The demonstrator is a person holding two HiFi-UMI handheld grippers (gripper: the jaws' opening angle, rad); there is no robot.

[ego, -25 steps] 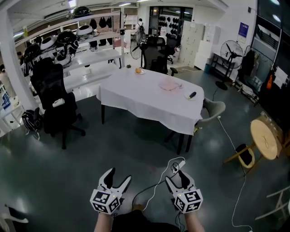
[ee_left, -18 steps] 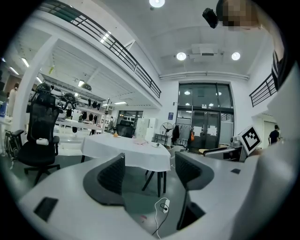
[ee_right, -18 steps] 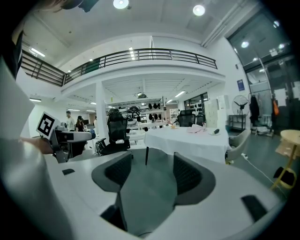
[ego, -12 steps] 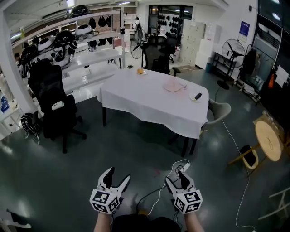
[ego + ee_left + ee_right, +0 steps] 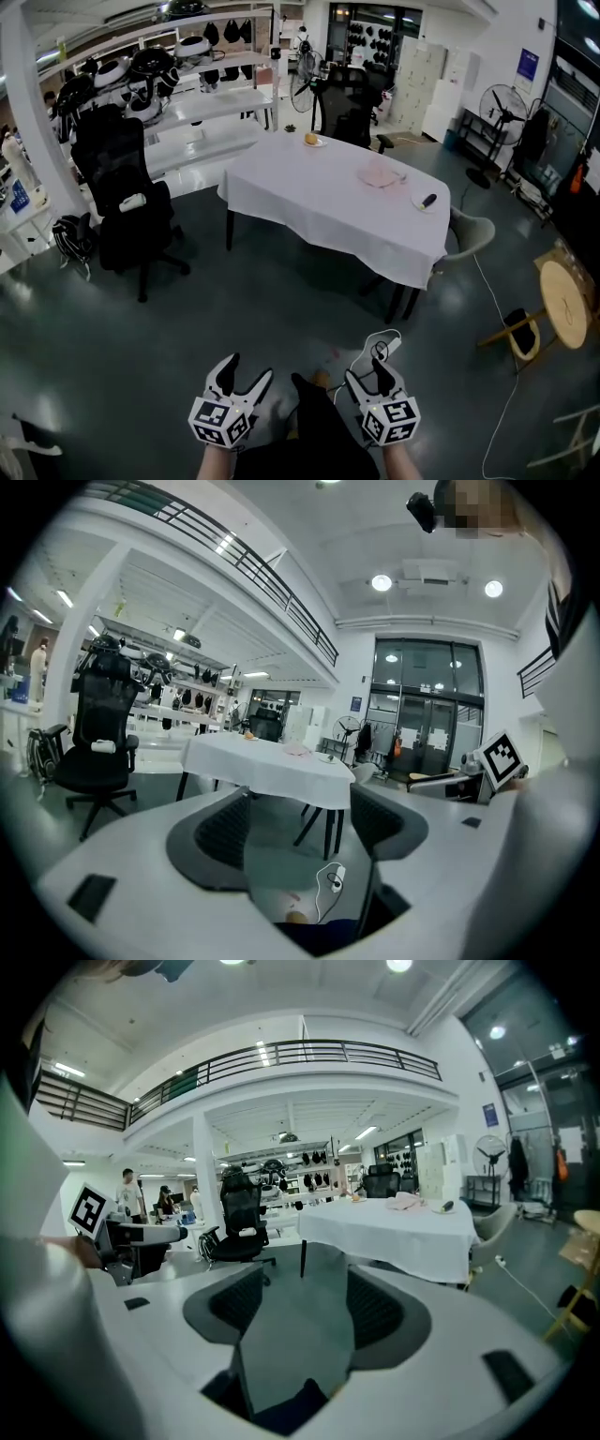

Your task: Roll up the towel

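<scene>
Two tools empty with jaws wide apart, left gripper (image 5: pixel 249 367) and right gripper (image 5: pixel 370 370), well apart from the pink towel (image 5: pixel 382 175) on the white-clothed table (image 5: pixel 319 202); probable hazard: foot snagging the floor cable (image 5: pixel 377 341) on approach.

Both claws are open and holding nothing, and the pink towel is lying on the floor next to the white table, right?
No. The head view shows the pink towel on top of the white table, not the floor. The left claw and right claw are open and empty.
</scene>
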